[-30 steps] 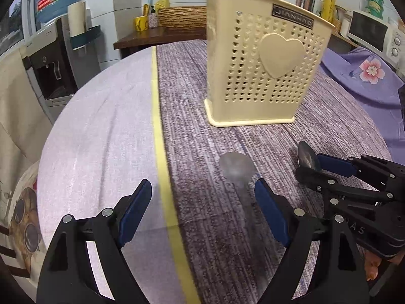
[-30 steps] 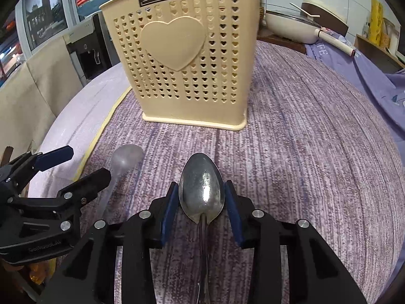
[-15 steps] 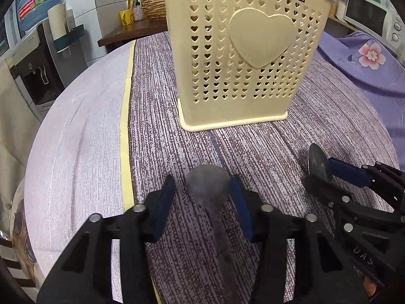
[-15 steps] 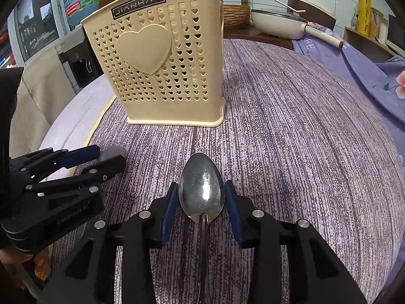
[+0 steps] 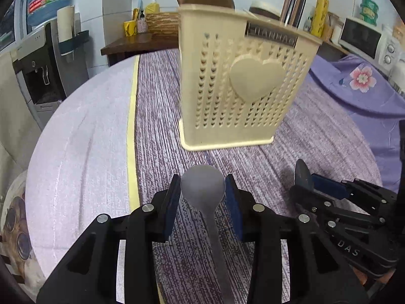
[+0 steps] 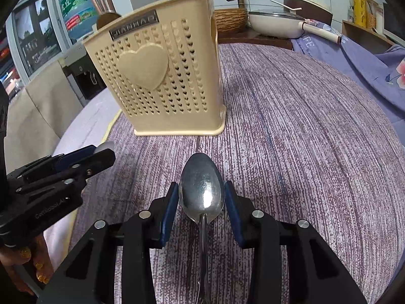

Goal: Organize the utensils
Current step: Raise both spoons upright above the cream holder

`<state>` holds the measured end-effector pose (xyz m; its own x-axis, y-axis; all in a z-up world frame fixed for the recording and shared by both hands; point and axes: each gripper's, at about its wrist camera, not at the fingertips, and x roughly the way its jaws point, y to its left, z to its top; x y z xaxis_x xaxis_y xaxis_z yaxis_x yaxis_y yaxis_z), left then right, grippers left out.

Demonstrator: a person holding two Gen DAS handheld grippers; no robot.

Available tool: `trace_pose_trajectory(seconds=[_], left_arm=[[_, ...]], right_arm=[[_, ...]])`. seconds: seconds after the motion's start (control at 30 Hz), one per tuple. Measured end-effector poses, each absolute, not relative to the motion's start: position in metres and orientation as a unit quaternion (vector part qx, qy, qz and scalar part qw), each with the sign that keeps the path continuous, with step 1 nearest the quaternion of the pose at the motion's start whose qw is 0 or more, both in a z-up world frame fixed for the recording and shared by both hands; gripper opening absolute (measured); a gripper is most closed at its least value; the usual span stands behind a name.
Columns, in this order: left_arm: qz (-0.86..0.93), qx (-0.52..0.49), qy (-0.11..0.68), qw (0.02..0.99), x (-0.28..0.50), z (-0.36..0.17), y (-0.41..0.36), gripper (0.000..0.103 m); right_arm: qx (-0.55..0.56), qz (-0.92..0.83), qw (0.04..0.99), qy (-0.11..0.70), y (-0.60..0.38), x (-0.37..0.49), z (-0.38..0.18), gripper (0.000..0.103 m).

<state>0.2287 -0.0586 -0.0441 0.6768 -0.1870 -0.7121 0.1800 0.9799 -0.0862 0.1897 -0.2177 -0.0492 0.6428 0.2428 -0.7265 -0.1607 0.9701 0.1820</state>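
Both views are fisheye and sit low, just behind their own jaws, looking forward and steeply down along them at the purple striped worktop. The left wrist view faces the cream perforated utensil holder from its left front, close in; the right gripper enters at its right edge. The right wrist view faces the same utensil holder from the right front, with the left gripper at its left edge. Both share the holder's heart face and the worktop before it.
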Motion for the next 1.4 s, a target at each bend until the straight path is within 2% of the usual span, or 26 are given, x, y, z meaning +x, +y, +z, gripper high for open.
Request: trace_pose_trajectory(seconds=[0.4, 1.07, 1.4], left_arm=[[-0.116, -0.031, 0.313, 0.942, 0.191, 0.024, -0.041, 0.037], [-0.14, -0.037, 0.274, 0.951, 0.186, 0.062, -0.044, 0.037], [-0.136, -0.061, 0.177, 0.973, 0.204, 0.143, -0.036, 0.037]], right_arm=[[0.074, 0.142, 0.933, 0.322, -0.229, 0.166, 0.023, 0.036], [0.069, 0.171, 0.939, 0.292, -0.225, 0.166, 0.057, 0.036], [0.066, 0.183, 0.962, 0.192, -0.224, 0.178, 0.132, 0.036]])
